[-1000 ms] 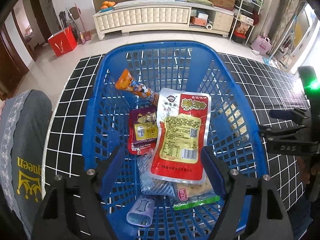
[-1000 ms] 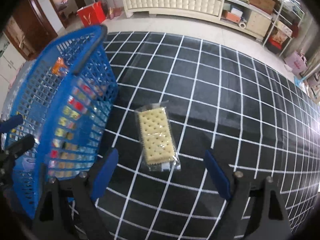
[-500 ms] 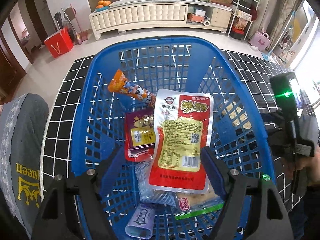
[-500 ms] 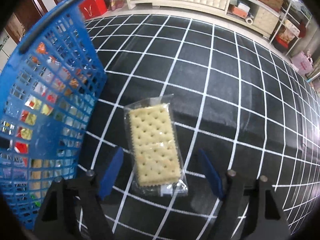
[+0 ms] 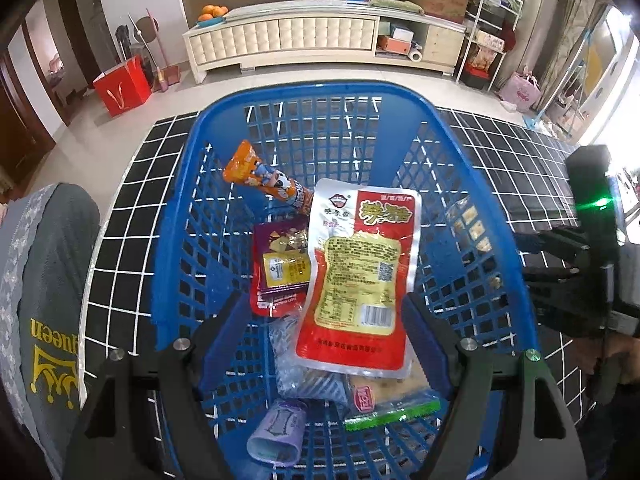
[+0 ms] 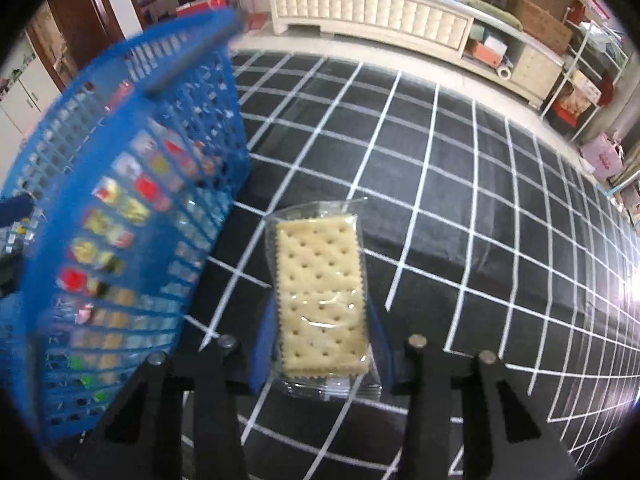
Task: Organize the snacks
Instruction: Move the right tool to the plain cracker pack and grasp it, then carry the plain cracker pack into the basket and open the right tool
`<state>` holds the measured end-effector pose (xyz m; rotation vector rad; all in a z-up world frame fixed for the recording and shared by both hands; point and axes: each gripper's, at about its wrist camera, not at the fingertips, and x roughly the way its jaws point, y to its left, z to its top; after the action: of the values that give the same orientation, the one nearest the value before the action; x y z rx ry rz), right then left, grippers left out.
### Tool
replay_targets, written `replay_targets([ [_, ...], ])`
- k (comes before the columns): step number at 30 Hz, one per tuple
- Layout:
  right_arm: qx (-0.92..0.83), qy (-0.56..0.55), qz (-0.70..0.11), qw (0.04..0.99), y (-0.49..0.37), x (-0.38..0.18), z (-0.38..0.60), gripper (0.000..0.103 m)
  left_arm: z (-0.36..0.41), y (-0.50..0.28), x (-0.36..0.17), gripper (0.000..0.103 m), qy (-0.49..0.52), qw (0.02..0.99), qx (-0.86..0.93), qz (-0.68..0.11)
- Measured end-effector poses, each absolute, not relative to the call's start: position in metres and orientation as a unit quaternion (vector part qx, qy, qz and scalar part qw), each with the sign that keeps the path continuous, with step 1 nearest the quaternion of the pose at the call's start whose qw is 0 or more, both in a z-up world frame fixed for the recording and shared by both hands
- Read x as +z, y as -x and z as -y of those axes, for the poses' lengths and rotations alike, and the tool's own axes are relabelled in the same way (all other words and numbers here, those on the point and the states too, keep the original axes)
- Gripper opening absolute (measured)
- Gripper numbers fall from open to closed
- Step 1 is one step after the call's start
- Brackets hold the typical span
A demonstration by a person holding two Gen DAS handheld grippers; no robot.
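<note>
My right tool (image 6: 320, 344) is closing across the cracker packet (image 6: 320, 296), apparently touching; its long axis points away, beside the basket (image 6: 120, 208).

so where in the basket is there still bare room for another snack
The basket floor is bare at the far end, beyond the orange tube, and along the left wall beside the purple packet. The middle and near end are crowded: the red pouch overlaps other packs. Outside, the checked cloth right of the crackers is clear.
</note>
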<state>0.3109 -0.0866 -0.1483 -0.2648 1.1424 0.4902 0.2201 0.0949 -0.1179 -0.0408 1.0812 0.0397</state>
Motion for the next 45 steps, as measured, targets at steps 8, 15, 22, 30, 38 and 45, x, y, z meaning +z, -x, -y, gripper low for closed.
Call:
replay_targets([
  [8, 0.244, 0.105, -0.497, 0.826, -0.275, -0.099, 0.097, 0.048, -0.082, -0.192, -0.088, 0.076, 0.012, 0.878, 0.014, -0.477],
  [15, 0.253, 0.111, -0.449, 0.85, -0.24, -0.047, 0.093, 0.048, -0.079, -0.169, -0.06, 0.076, 0.014, 0.893, -0.001, -0.45],
  [22, 0.29, 0.096, -0.424, 0.853, -0.222, -0.011, 0.078, 0.048, -0.096, -0.142, -0.033, 0.076, -0.009, 0.914, 0.03, -0.404],
  [30, 0.324, 0.103, -0.419, 0.842, -0.225, -0.003, 0.042, 0.048, -0.123, -0.125, -0.029, 0.089, -0.03, 0.918, 0.053, -0.393],
  [38, 0.335, 0.107, -0.442, 0.825, -0.229, -0.018, 0.013, 0.048, -0.163, -0.124, -0.033, 0.103, 0.009, 0.916, 0.073, -0.394],
  [45, 0.309, 0.103, -0.49, 0.809, -0.252, -0.048, -0.02, 0.048, -0.188, -0.134, -0.049, 0.103, 0.01, 0.911, 0.078, -0.404],
])
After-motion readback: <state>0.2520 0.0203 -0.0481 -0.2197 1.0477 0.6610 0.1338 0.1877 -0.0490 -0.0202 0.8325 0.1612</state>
